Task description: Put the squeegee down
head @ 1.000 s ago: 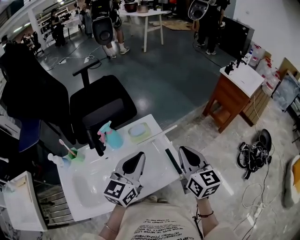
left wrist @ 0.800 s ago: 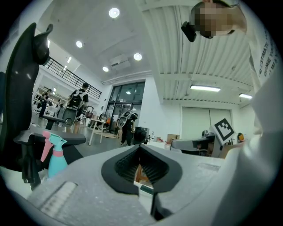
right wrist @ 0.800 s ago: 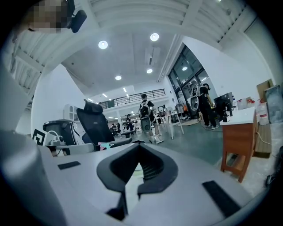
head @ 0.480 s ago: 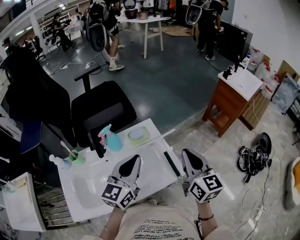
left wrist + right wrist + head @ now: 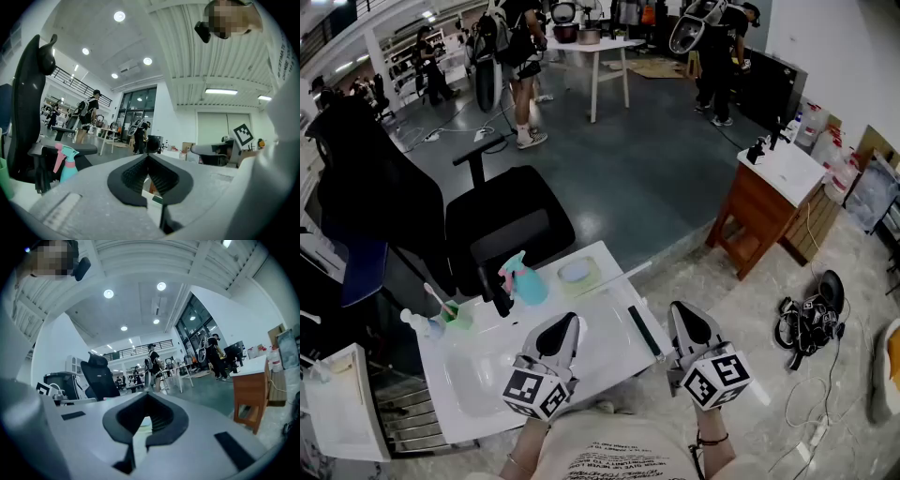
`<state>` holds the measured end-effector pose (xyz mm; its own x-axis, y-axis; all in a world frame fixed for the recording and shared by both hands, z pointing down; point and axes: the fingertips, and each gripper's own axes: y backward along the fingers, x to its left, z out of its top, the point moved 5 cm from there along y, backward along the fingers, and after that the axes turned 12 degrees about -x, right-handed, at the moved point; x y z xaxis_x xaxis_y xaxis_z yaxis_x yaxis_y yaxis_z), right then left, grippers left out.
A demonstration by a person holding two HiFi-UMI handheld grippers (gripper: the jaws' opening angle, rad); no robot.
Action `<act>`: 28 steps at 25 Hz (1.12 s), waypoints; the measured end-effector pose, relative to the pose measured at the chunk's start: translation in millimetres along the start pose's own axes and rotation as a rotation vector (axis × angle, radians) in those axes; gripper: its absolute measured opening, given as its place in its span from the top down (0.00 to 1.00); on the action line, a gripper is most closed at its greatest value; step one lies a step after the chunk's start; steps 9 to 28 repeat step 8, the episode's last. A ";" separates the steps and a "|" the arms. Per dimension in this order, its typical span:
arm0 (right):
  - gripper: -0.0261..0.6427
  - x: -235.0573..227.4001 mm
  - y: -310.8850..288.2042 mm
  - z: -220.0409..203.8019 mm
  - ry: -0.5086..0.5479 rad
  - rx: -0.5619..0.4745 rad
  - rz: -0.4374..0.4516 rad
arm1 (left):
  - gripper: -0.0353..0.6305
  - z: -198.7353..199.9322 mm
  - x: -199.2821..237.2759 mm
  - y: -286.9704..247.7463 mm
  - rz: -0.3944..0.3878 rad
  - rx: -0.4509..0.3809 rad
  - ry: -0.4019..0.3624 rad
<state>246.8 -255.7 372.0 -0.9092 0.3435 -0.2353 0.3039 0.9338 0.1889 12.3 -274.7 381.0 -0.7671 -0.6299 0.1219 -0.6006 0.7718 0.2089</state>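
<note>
The squeegee (image 5: pixel 642 330), a thin black bar, lies on the white counter (image 5: pixel 600 352) near its right edge, and nothing holds it. My right gripper (image 5: pixel 681 310) hovers just right of it, shut and empty, pointing level across the room. My left gripper (image 5: pixel 566 323) is over the counter to the squeegee's left, also shut with nothing in it. In the left gripper view the jaws (image 5: pixel 148 155) meet at their tips. The right gripper view shows the same (image 5: pixel 148 394), and the squeegee is hidden in both gripper views.
A teal spray bottle (image 5: pixel 523 274), a green soap dish (image 5: pixel 577 271) and a green cup (image 5: pixel 452 312) stand along the counter's far side, by the sink basin (image 5: pixel 478 373). A black office chair (image 5: pixel 508 217) stands beyond, with a wooden cabinet (image 5: pixel 769 192) to the right and cables (image 5: pixel 806 314) on the floor.
My right gripper has drifted slightly back toward me, away from the squeegee, which has stayed on the counter. The left gripper has barely moved. People in the background have walked on.
</note>
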 end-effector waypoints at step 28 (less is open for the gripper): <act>0.96 0.7 2.4 1.5 0.005 -0.003 -0.009 | 0.91 0.5 2.1 2.0 0.012 -0.002 0.003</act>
